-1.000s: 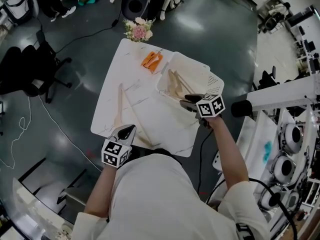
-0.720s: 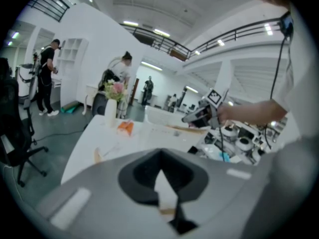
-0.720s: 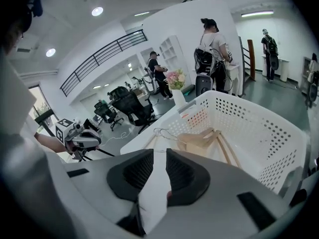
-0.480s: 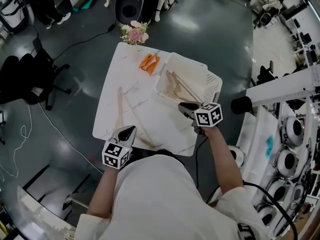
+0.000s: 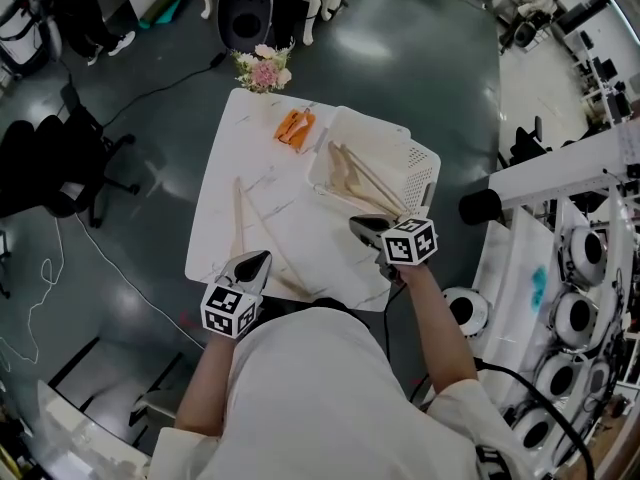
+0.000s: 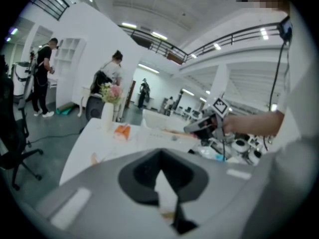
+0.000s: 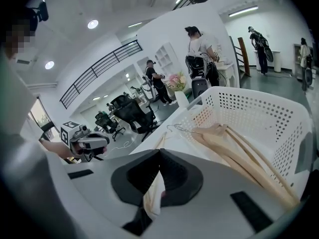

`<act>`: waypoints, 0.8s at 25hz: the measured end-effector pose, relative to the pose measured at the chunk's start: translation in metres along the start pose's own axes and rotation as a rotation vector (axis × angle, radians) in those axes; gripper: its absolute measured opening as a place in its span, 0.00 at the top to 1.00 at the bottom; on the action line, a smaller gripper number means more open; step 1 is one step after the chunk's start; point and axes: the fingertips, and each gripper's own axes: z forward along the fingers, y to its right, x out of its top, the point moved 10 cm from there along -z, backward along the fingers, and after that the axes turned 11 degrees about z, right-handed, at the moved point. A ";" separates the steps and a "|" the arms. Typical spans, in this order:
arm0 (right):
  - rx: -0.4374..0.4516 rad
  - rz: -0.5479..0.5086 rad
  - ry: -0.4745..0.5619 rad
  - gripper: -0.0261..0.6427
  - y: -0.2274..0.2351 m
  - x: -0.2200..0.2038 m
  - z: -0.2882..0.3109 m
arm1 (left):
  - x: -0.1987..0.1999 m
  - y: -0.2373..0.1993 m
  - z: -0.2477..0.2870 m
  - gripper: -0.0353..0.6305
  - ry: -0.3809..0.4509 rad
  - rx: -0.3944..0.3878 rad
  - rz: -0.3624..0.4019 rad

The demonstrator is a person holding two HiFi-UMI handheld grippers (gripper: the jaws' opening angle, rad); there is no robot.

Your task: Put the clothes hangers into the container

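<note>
Right tool (image 5: 355,224) just shut, empty, beside container (image 5: 421,165)

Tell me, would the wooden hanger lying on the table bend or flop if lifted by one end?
Probably stiff: the hanger shows straight wooden arms. Likely light, being slim. Held at one end, it might swing or twist.

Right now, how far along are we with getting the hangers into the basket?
Done: several wooden hangers lie in the white basket. In hand: nothing; the right gripper and left gripper are both shut and empty. Left: at least one loose hanger lies on the table near the left gripper and needs moving.
</note>
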 end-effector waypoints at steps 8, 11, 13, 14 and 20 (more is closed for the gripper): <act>0.020 -0.001 0.000 0.96 -0.007 -0.003 0.005 | 0.005 0.000 0.000 0.95 0.019 -0.039 -0.001; 0.022 -0.004 -0.006 0.96 -0.009 -0.002 0.007 | 0.006 -0.001 -0.001 0.95 0.042 -0.033 0.006; 0.024 -0.007 -0.011 0.96 -0.009 -0.002 0.008 | 0.005 -0.002 -0.001 0.94 0.038 -0.022 0.011; 0.026 -0.008 -0.014 0.96 -0.010 -0.001 0.009 | 0.004 -0.002 -0.002 0.94 0.033 -0.016 0.013; 0.032 -0.013 -0.025 0.96 -0.014 -0.001 0.013 | 0.000 -0.003 -0.006 0.94 0.022 0.000 0.004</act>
